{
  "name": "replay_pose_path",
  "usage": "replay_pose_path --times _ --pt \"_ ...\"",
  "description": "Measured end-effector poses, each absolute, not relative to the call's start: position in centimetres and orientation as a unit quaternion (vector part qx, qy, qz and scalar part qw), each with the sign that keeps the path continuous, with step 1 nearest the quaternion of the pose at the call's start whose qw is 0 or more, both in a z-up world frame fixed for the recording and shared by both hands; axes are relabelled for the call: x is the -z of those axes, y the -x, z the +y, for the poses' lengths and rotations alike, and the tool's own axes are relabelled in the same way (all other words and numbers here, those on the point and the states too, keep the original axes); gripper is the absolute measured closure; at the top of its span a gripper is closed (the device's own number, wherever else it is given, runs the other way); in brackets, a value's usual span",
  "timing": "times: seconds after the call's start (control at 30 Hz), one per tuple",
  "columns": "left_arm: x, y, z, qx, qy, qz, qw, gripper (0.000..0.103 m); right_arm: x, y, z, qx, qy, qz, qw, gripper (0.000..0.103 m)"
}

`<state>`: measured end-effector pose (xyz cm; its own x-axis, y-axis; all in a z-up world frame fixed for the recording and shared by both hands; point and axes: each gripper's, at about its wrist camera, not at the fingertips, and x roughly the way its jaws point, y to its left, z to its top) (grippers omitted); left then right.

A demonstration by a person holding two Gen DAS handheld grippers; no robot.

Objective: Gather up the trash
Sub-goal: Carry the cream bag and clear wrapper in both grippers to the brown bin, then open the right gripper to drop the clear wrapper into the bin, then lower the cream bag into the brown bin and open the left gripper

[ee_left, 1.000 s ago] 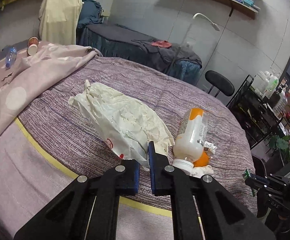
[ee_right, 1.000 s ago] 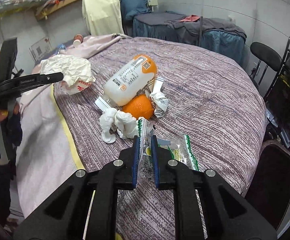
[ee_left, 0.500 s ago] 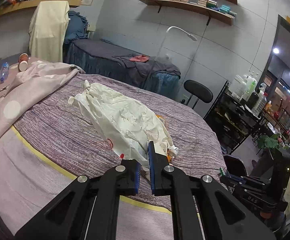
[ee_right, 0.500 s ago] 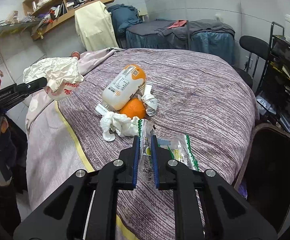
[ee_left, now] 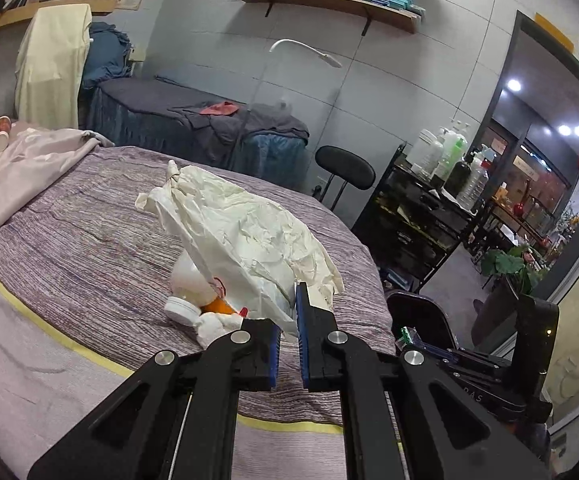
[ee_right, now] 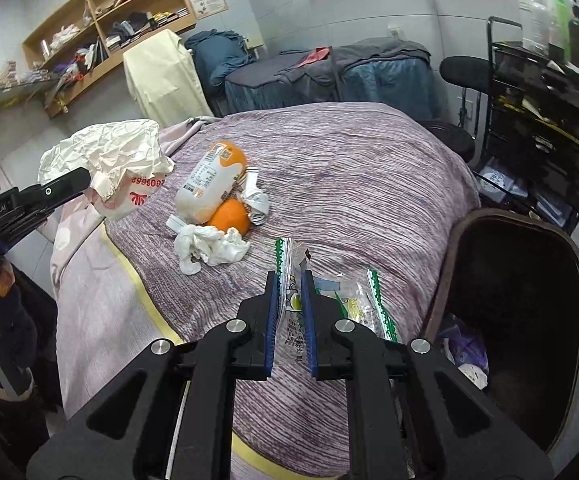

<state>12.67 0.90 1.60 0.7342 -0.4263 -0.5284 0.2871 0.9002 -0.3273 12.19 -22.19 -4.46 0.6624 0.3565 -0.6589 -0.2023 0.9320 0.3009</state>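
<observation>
Carrying both catches toward the bin (ee_right: 513, 320), I kept my left hand-held gripper (ee_left: 288, 312) clamped on the bag (ee_left: 249, 240) and my right hand-held gripper (ee_right: 289, 300) clamped on the wrapper (ee_right: 353, 304).

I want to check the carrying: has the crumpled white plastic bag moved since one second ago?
Yes. The crumpled white plastic bag, clamped in the left gripper, has lifted off the bedspread and shifted toward the bottle, which it now partly covers in the left wrist view.
</observation>
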Motion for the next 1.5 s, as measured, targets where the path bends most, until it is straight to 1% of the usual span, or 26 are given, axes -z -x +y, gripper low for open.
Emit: replay_pose_path --times 0.7,1.17,1.2,1.27,1.3,1.33,1.4,1.47,1.5 --pt "0.1 -12.2 -10.9 0.291 0.068 0.341 0.891 0.095 7.8 -9.1 -31.8 -0.056 -0.17 0.383 0.906 0.09" --pt "2.1 -12.2 -15.9 0.329 0.043 0.373 0.866 0.095 11.5 -9.0 -35.6 0.014 -0.199 0.401 0.894 0.089" --pt "2.2 -12.2 -16.2 0.331 0.042 0.375 0.865 0.095 11.9 -9.0 -35.8 0.016 -0.201 0.404 0.892 0.087" --pt "2.5 -12.2 -16.6 0.333 0.038 0.378 0.863 0.095 12.4 -8.9 -35.9 0.025 -0.201 0.408 0.89 0.078" --pt "2.6 -12.2 -16.8 0.335 0.037 0.379 0.862 0.095 12.6 -8.9 -36.0 0.032 -0.201 0.408 0.89 0.062" --pt "2.8 -12.2 -17.0 0.337 0.035 0.381 0.86 0.095 12.8 -8.8 -36.2 0.039 -0.203 0.406 0.89 0.041" --pt "2.8 -12.1 -17.4 0.339 0.032 0.383 0.859 0.095 13.0 -8.4 -36.7 0.055 -0.213 0.397 0.891 0.026" --pt "3.0 -12.0 -17.8 0.342 0.028 0.385 0.857 0.095 13.2 -8.1 -37.1 0.06 -0.218 0.396 0.89 0.026" --pt "3.0 -11.9 -18.0 0.344 0.026 0.386 0.856 0.095 13.2 -8.0 -37.2 0.063 -0.219 0.396 0.889 0.024"
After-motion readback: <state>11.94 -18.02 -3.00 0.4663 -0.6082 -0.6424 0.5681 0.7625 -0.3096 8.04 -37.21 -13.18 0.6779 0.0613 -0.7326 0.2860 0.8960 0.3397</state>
